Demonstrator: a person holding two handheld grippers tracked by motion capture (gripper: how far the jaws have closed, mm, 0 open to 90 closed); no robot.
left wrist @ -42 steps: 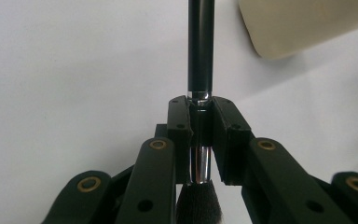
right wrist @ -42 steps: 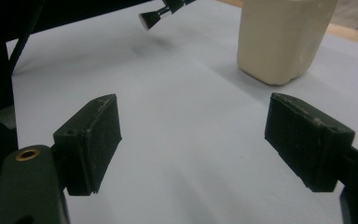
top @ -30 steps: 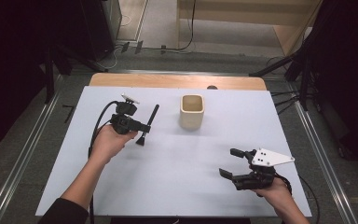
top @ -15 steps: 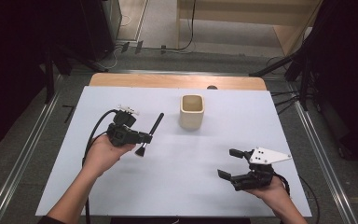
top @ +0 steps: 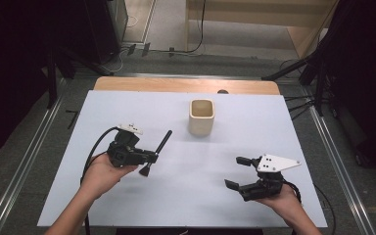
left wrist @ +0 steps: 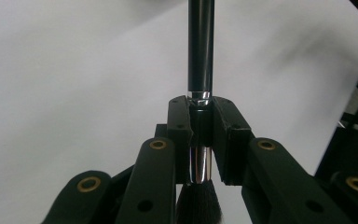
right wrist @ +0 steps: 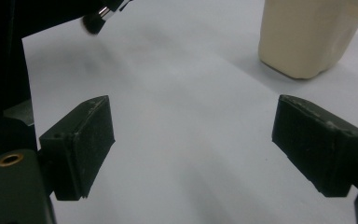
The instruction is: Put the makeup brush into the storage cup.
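Note:
My left gripper [top: 152, 156] is shut on a black make-up brush [top: 163, 141], over the left middle of the white table [top: 274, 127]. In the left gripper view the pads [left wrist: 179, 121] clamp its silver ferrule, the dark handle [left wrist: 200, 46] points away and the bristles hang near the camera. A cream cup [top: 201, 116] stands upright at the centre back, apart from the brush. At the front right my right gripper [top: 235, 171] is open with bare table between its jaws. In the right gripper view [right wrist: 193, 144] the cup [right wrist: 307, 32] is far right and the bristles [right wrist: 93, 23] far left.
A bare wooden strip [top: 176, 84] runs along the table's far edge. Metal rails flank the table on both sides. Cables and dark stand legs lie on the floor beyond. White table surface stretches between the two grippers.
My left hand has drawn the brush back toward the near edge, and the handle now leans to the right. The right gripper has stayed where it was, open.

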